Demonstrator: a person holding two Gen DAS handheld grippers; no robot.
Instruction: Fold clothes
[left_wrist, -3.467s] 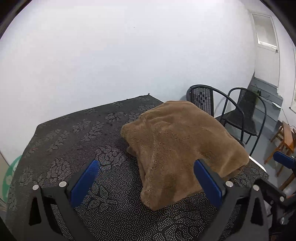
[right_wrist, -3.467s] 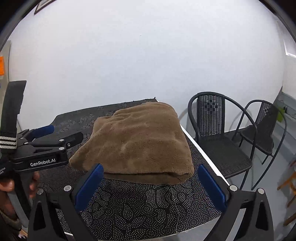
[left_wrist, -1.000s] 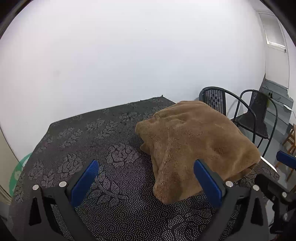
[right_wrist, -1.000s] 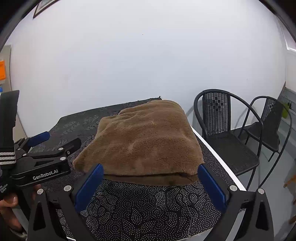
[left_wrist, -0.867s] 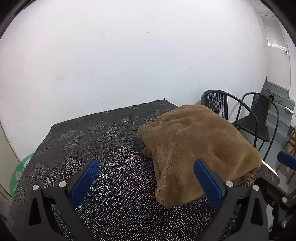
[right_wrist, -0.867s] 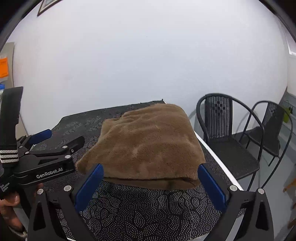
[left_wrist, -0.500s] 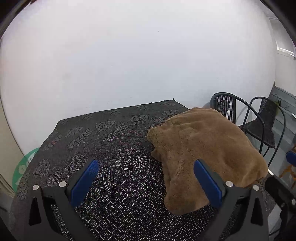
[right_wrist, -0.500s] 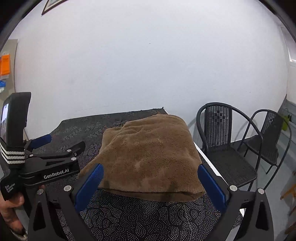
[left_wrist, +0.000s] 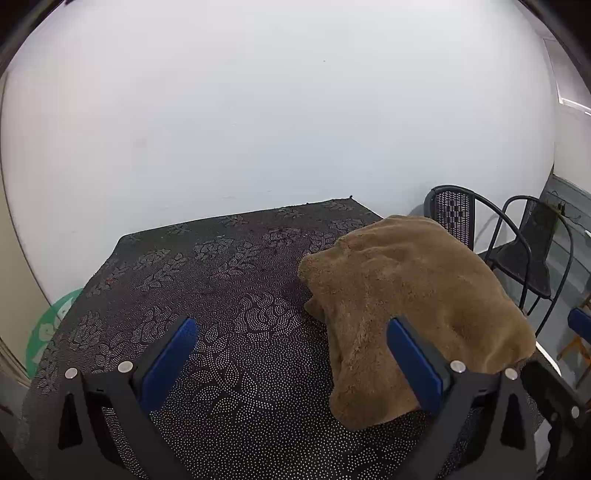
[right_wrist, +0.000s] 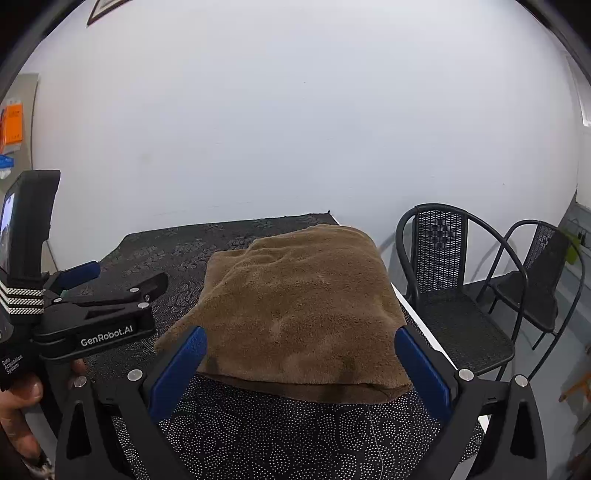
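On the right side of the dark patterned tabletop (left_wrist: 229, 295) lay the folded brown garment (right_wrist: 303, 310), close to its edge. The left gripper (left_wrist: 291, 354) and the right gripper (right_wrist: 301, 363) both had their fingers spread wide, holding nothing, near the garment.

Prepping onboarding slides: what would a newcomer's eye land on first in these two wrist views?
First the folded brown fleece garment, a thick bundle lying on the right side of the dark floral-patterned table, near its edge. Next the blue-padded grippers: the right gripper and the left gripper both hang open above the table, holding nothing. Behind, two black metal chairs stand against a bare white wall.
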